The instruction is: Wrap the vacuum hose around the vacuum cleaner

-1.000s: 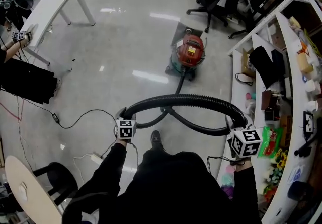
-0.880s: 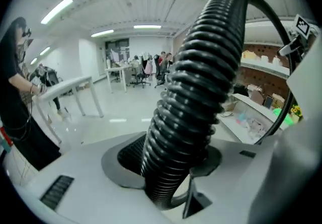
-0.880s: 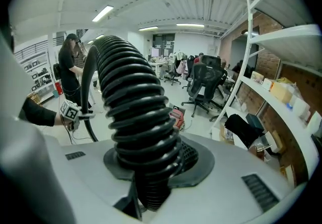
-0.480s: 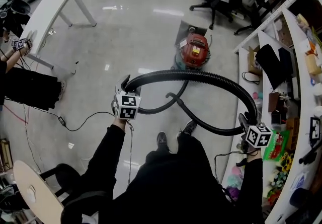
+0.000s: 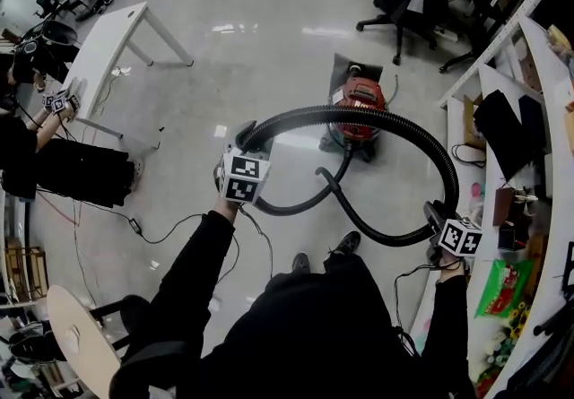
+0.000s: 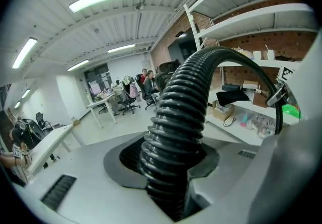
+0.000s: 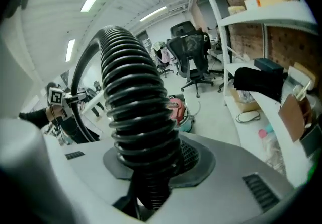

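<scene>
The person holds a long black ribbed plastic hose (image 5: 421,135) up in a big loop. The left gripper (image 5: 242,155) has one side of the loop, and its jaws are closing tighter on the hose that sits between them. The right gripper (image 5: 444,222) pinches the other side of the loop firmly. The small round red vacuum cleaner (image 5: 360,94) sits on the shiny grey floor (image 5: 269,47) in front of the person. From the head view the top of the loop lies across it.

I think this is the step of bringing the loop to the vacuum cleaner. Next, the loop likely needs to go down over the body and settle around it, with both grips kept tight so the hose does not spring away.

A second ago the vacuum cleaner was well past the loop. Now the person has stepped closer, and the loop is wider and reaches it.
</scene>
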The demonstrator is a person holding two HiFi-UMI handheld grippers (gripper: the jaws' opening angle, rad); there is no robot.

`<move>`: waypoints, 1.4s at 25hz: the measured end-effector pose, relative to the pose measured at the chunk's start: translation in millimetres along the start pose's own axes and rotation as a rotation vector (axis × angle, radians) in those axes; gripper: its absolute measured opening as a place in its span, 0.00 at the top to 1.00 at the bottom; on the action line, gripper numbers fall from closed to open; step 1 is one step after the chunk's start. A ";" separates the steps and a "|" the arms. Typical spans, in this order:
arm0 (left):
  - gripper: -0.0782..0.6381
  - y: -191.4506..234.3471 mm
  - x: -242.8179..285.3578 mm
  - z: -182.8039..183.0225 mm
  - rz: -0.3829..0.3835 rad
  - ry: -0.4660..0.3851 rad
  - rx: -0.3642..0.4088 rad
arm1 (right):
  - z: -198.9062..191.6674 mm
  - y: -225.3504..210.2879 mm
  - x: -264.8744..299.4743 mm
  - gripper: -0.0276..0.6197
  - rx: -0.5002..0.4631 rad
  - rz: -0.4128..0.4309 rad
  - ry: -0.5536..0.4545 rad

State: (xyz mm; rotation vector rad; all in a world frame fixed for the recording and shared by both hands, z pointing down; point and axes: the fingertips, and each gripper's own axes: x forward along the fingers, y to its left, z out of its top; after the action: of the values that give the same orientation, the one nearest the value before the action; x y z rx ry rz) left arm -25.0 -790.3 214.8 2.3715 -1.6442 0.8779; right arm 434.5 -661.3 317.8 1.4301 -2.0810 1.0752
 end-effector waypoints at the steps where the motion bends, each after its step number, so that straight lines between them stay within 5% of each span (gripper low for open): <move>1: 0.65 -7.5 11.5 14.7 -0.004 0.000 -0.007 | 2.5 -5.9 6.6 0.74 0.057 0.012 -0.022; 7: 0.65 -59.4 62.1 74.7 0.009 0.048 0.064 | -9.1 0.3 47.6 0.75 0.432 0.171 -0.094; 11: 0.67 -67.5 74.3 93.7 0.027 0.080 0.050 | -2.6 10.3 92.4 0.75 0.480 0.261 -0.053; 18: 0.67 -55.2 95.6 77.2 0.022 0.141 -0.035 | 0.8 -18.1 165.2 0.75 0.460 0.090 0.015; 21: 0.67 -47.1 115.7 70.0 0.005 0.137 -0.016 | -7.2 -25.5 187.5 0.74 0.466 0.033 0.052; 23: 0.67 -37.7 134.2 70.7 -0.014 0.125 0.012 | -17.6 -35.2 197.4 0.63 0.430 -0.030 0.116; 24: 0.67 -33.6 144.3 72.1 -0.033 0.118 0.039 | -23.3 -40.4 198.5 0.44 0.394 -0.069 0.161; 25: 0.67 -30.3 154.7 74.2 -0.057 0.109 0.077 | -27.6 -44.7 196.8 0.38 0.349 -0.107 0.209; 31: 0.68 -23.1 221.5 98.4 -0.197 -0.002 0.363 | 18.6 -49.4 173.6 0.37 0.217 -0.232 0.278; 35: 0.69 -55.3 260.3 99.3 -0.308 -0.051 0.662 | 99.7 -26.9 162.6 0.37 -0.036 -0.307 0.178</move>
State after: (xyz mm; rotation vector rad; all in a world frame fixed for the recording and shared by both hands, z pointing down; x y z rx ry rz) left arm 125.0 -1022.0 281.5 2.9665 -1.0478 1.4725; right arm 403.8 -842.1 376.7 1.5152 -1.6832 0.9947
